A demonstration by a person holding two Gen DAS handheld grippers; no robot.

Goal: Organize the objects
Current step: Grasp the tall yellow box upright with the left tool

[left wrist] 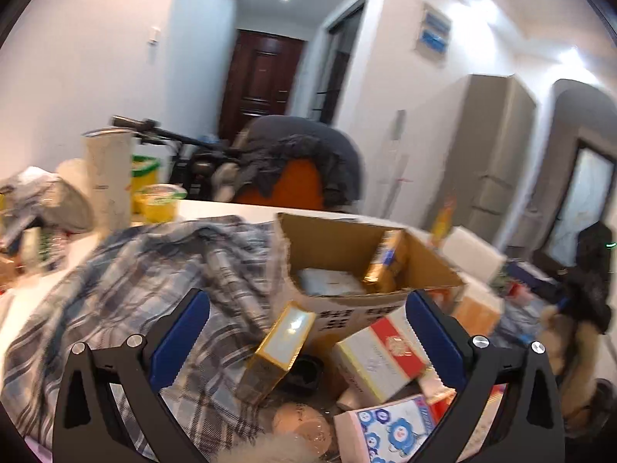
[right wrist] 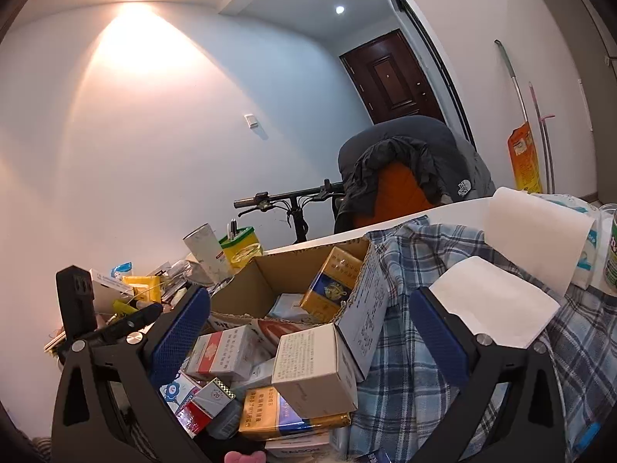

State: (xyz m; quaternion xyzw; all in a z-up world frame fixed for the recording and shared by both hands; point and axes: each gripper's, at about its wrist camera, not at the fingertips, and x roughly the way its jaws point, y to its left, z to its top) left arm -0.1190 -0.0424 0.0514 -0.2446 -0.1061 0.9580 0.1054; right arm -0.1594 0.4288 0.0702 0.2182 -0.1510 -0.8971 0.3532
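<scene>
Both grippers hang spread and empty, left gripper [left wrist: 308, 328] and right gripper [right wrist: 310, 328], over a heap of loose packs [right wrist: 231, 351] right under them. Just beyond, the carton [right wrist: 362, 297] holds a gold pack [right wrist: 331, 277] and maybe two flatter items, blurry. Plaid cloth [left wrist: 135, 289] sprawls beside it. Early going, I'd say; most remains unsorted.

Small boxes [right wrist: 314, 370] lie heaped before an open cardboard carton [right wrist: 362, 301].
</scene>
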